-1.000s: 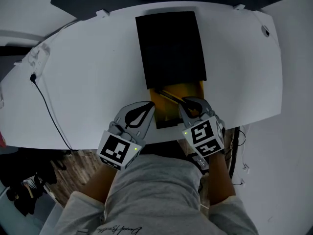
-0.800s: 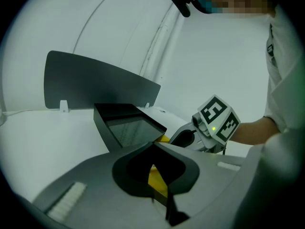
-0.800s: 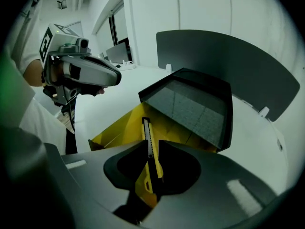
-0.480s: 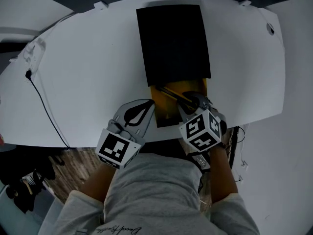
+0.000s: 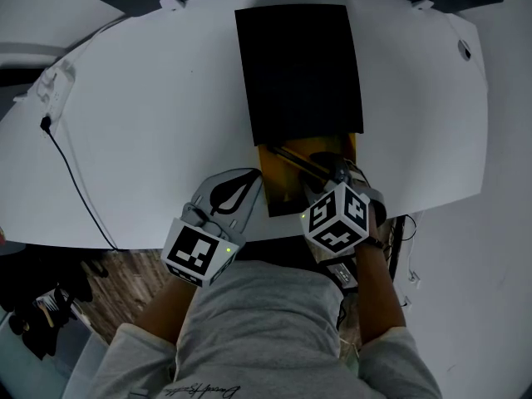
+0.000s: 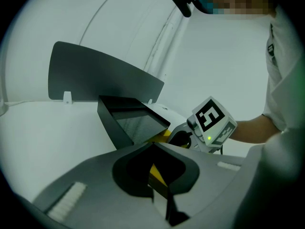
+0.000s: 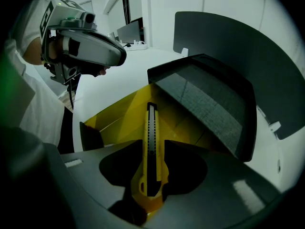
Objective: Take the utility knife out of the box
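A black box sleeve (image 5: pixel 299 69) lies on the white table (image 5: pixel 150 123), its yellow inner tray (image 5: pixel 283 191) pulled out toward me. In the tray lies the yellow and black utility knife (image 5: pixel 298 162), long and narrow in the right gripper view (image 7: pixel 151 123). My right gripper (image 5: pixel 331 179) points steeply down over the knife's near end. Its jaws are opening, and the knife runs between them (image 7: pixel 153 149) with the pads off it. My left gripper (image 5: pixel 252 183) is shut on the tray's left wall, and a yellow strip shows between its jaws (image 6: pixel 152 147).
A dark cable (image 5: pixel 75 181) runs across the table's left side to a white plug strip (image 5: pixel 58 90). A dark panel (image 6: pixel 95 78) stands along the table's far edge. The table's near edge runs just under both grippers, with my lap below it.
My right gripper has sunk onto the knife's near end and rolled, so its marker cube shows another face. The left gripper has stayed on the tray's wall.
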Available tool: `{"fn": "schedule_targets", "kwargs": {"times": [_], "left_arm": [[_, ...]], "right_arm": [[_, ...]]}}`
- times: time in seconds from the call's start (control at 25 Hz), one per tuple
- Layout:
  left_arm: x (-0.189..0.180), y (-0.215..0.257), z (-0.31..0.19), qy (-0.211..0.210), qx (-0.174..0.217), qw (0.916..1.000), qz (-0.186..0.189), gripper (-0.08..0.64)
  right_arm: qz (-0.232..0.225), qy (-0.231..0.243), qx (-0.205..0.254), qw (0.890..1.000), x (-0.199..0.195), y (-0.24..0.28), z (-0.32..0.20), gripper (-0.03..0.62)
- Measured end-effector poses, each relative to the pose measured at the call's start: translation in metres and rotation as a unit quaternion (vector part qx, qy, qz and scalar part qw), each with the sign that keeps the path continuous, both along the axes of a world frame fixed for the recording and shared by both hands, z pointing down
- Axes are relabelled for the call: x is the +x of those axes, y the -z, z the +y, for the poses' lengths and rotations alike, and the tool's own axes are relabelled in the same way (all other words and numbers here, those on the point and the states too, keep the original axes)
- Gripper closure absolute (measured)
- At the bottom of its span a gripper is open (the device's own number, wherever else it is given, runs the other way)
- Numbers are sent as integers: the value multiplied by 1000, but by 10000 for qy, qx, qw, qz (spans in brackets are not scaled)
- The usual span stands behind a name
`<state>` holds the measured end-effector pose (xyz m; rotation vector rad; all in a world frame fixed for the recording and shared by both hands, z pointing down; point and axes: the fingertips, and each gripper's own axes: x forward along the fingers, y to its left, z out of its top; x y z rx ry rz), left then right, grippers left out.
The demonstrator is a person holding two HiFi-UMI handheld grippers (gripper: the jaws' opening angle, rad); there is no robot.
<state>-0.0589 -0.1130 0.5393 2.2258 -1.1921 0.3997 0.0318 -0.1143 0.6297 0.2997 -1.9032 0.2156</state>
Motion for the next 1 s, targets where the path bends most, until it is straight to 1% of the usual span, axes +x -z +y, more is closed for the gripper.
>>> {"fn": "schedule_targets", "kwargs": {"times": [0.48,0.76,0.8,1.0], "left_arm": [[-4,-4,2,82,-12,9999,59,560],[-7,-7,3,81,-71,9999,40,560],[-7,-7,3,77,-72,9999,34,560],[-7,-6,3,74,-50,10000,39,560]], "right_arm": [[265,252,-67,9993,-2,-12,4,431],[305,218,-151,9992,-3,-13,3,440],[313,208,-147,9992,-3,-13,3,460],[289,141,-147,9994,-3,-13,2,460]]}}
